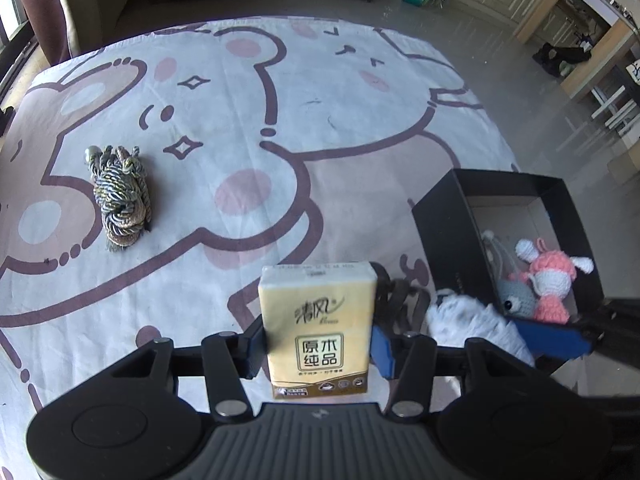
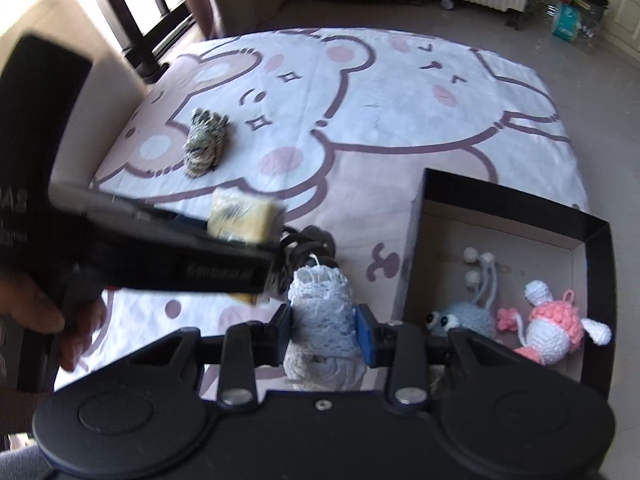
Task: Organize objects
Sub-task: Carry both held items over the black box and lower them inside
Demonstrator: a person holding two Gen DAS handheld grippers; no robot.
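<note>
Tissue pack [image 1: 318,328] clamped in left tongs [image 1: 318,346]; lace bundle [image 2: 322,312] in right tongs [image 2: 324,336].

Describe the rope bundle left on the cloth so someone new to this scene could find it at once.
Start from the cartoon-bear cloth covering the table. On its far left side, away from the black box holding the crochet toys, lies the rope bundle alone. It is a twisted knot of grey, gold and brown cord, the only loose item not gripped or boxed.

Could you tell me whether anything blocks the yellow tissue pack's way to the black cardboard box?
Yes: the right gripper, shut on a white lace roll, sits between the yellow tissue pack and the black cardboard box.
</note>
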